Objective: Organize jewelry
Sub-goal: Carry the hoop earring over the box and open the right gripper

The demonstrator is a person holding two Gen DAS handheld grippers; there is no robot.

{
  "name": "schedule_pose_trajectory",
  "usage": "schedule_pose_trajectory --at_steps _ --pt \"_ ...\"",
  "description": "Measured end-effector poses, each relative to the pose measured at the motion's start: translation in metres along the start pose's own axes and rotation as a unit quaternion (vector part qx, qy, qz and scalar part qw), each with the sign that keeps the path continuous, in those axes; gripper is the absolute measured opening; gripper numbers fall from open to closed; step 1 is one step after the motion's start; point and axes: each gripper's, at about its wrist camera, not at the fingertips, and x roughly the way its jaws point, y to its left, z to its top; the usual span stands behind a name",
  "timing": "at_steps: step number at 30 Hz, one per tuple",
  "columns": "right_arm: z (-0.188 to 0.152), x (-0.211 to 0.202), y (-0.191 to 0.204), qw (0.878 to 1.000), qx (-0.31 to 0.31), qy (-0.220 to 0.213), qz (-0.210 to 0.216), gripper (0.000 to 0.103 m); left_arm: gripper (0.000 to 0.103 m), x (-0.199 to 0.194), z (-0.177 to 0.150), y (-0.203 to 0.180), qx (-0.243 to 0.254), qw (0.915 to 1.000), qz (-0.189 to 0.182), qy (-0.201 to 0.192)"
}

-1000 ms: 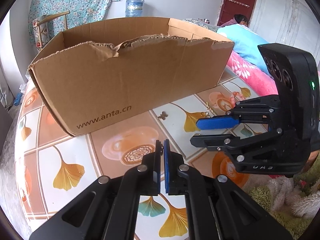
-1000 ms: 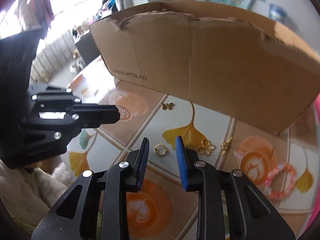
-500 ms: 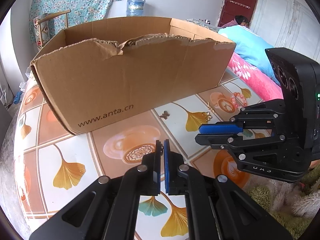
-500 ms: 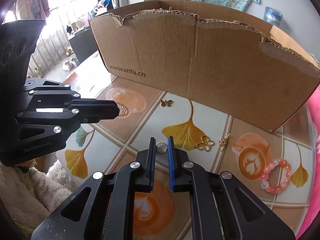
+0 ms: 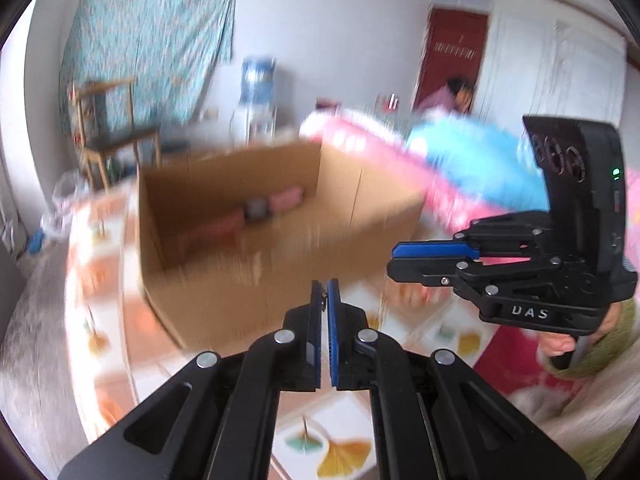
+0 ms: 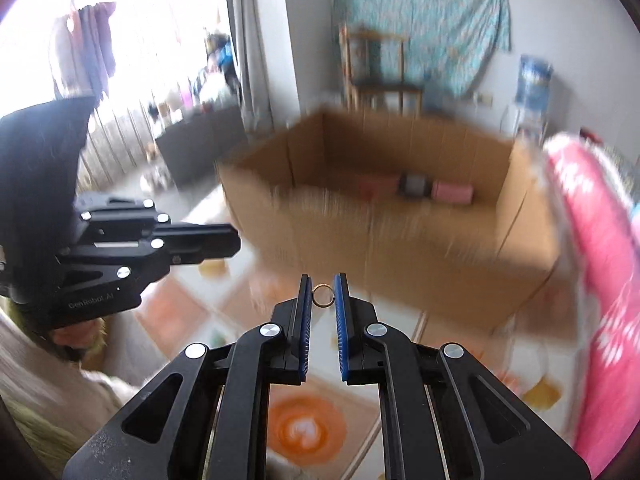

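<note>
While pinched upright, gold ring (image 6: 322, 295) sits between right gripper (image 6: 323, 294) pads.

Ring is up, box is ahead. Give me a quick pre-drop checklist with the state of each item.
1. gold ring pinched between the right gripper pads: ok.
2. Ring seated deep: not ok, it sits at the very tips.
3. cardboard box open at the top: ok.
4. Landing spot inside: cannot tell; the small boxes by the far wall are blurred.
5. left gripper shut on something small and gold: ok, but what it is cannot tell.
6. Grippers apart from each other: ok.
</note>
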Motion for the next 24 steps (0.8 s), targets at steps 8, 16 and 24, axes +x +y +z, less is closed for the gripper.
schedule_pose_trajectory --at_steps 8,16,24 --pt "0.047 0.049 -0.048 1.0 0.019 0.002 -0.019 0.01 0.003 0.063 0.068 0.039 -0.061 0.9978 -0.017 0.02" --pt "0.051 0.113 -0.114 0.991 0.086 0.094 -0.043 0.011 0.003 0.164 0.086 0.071 -0.164 0.976 -0.047 0.135" --pt "0.056 0.087 -0.125 0.991 0.119 0.053 -0.034 0.026 0.024 0.175 0.083 0.086 -0.208 0.9643 -0.071 0.148"
